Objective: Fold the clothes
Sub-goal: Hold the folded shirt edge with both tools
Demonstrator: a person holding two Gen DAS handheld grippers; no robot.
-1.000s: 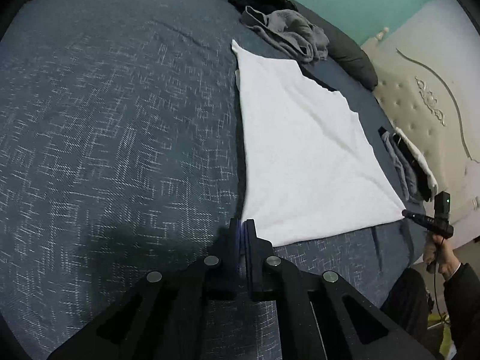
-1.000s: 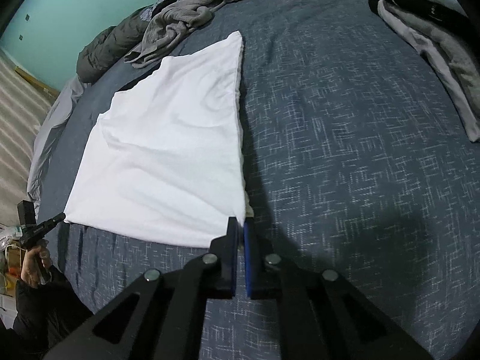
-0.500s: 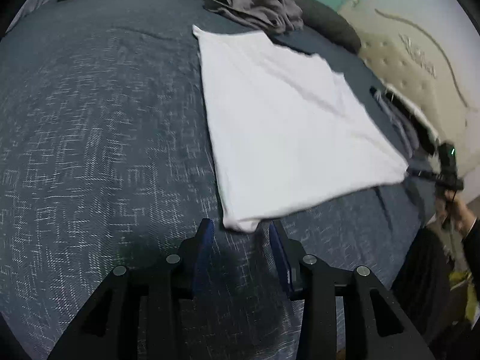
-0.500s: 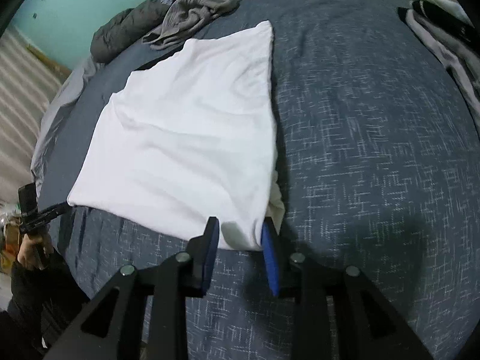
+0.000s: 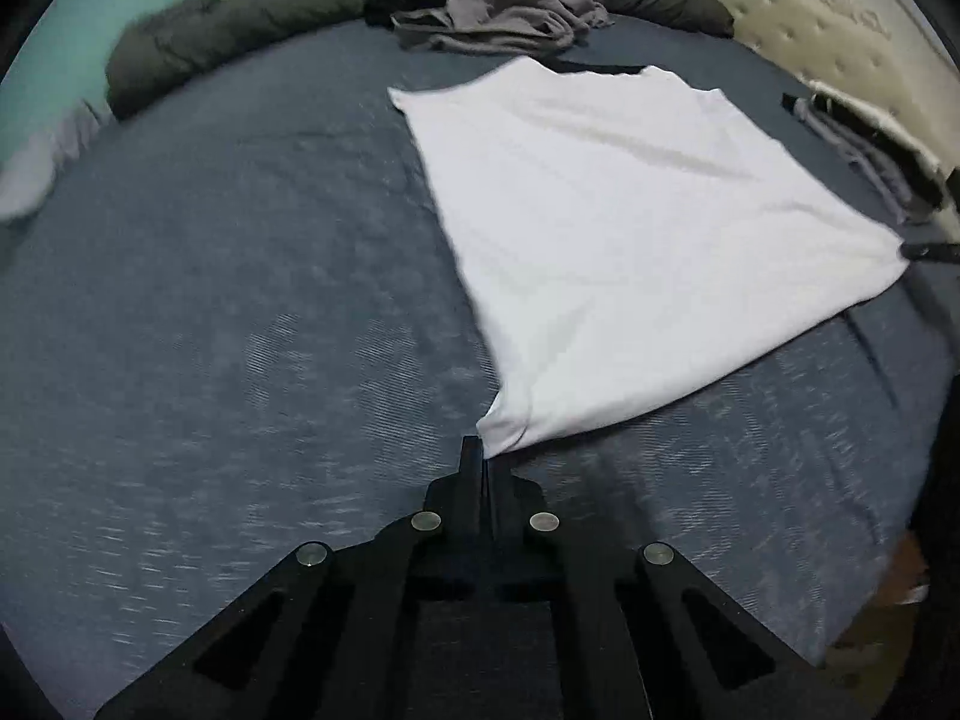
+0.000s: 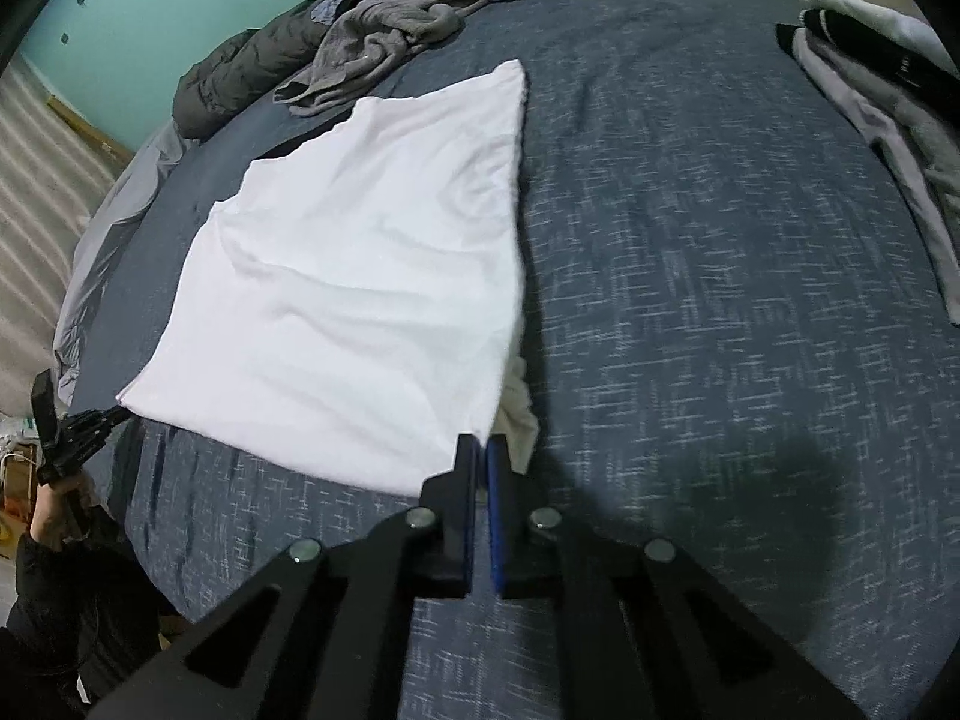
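Note:
A white garment (image 5: 630, 228) lies spread flat on the dark blue bed cover (image 5: 210, 300). My left gripper (image 5: 483, 450) is shut on its near left corner, and the cloth rises slightly into the closed fingers. In the right wrist view the same garment (image 6: 360, 276) fills the centre left. My right gripper (image 6: 483, 450) is shut on the near right corner, with a small fold of fabric bunched beside its blue pads. Each gripper also shows in the other's view: the right gripper (image 5: 927, 252) at the far corner, the left gripper (image 6: 90, 426) at the garment's left corner.
A crumpled grey clothes pile (image 5: 510, 12) and a dark rolled duvet (image 5: 198, 42) lie at the back of the bed. A stack of folded clothes (image 6: 888, 78) sits along the right by the cream headboard (image 5: 840, 6). A person's hand (image 6: 54, 504) holds the left gripper.
Both grippers were shut a second ago, opened around the garment's near corners half a second ago, and have now shut on those corners. The left view has swung right.

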